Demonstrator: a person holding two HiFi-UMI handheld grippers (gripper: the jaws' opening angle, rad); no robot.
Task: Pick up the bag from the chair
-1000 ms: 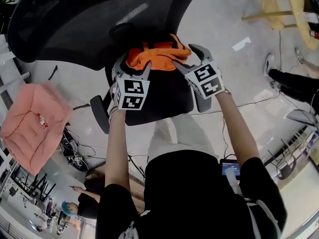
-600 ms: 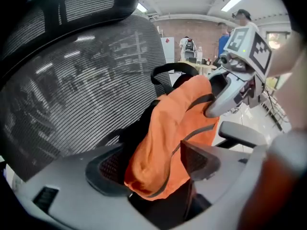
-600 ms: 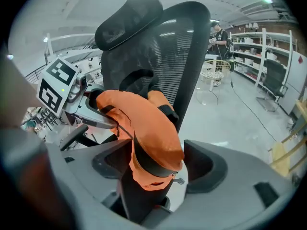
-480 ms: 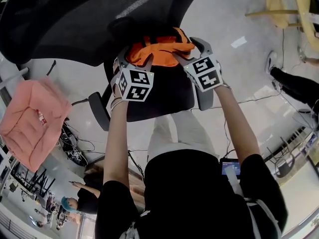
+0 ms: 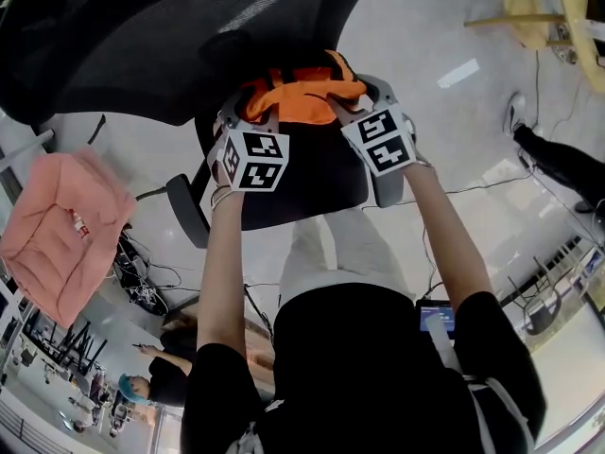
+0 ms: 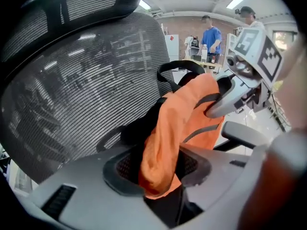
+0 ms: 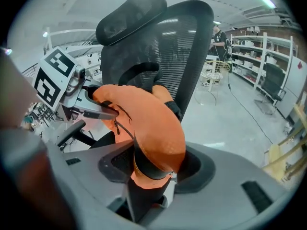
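Note:
An orange bag (image 5: 301,97) with black straps hangs between both grippers, just above the black seat (image 5: 312,183) of an office chair. My left gripper (image 5: 255,119) is shut on the bag's left side, orange cloth (image 6: 160,152) pinched between its jaws. My right gripper (image 5: 348,113) is shut on the right side, a fold of the bag (image 7: 156,147) bulging out of its jaws. The black strap (image 6: 180,68) loops up in front of the mesh backrest (image 6: 72,90). In the right gripper view the left gripper (image 7: 93,107) presses into the bag's far side.
The chair's mesh backrest (image 5: 142,36) stands just behind the bag, with armrests (image 5: 184,211) on both sides. A pink cushion (image 5: 61,230) lies at the left. A wooden stool (image 5: 529,12) stands at the far right, cables on the floor. People stand in the background (image 6: 211,37).
Both grippers have drawn slightly closer together and shifted a little up in the view with the bag held between them; the bag bunches more.

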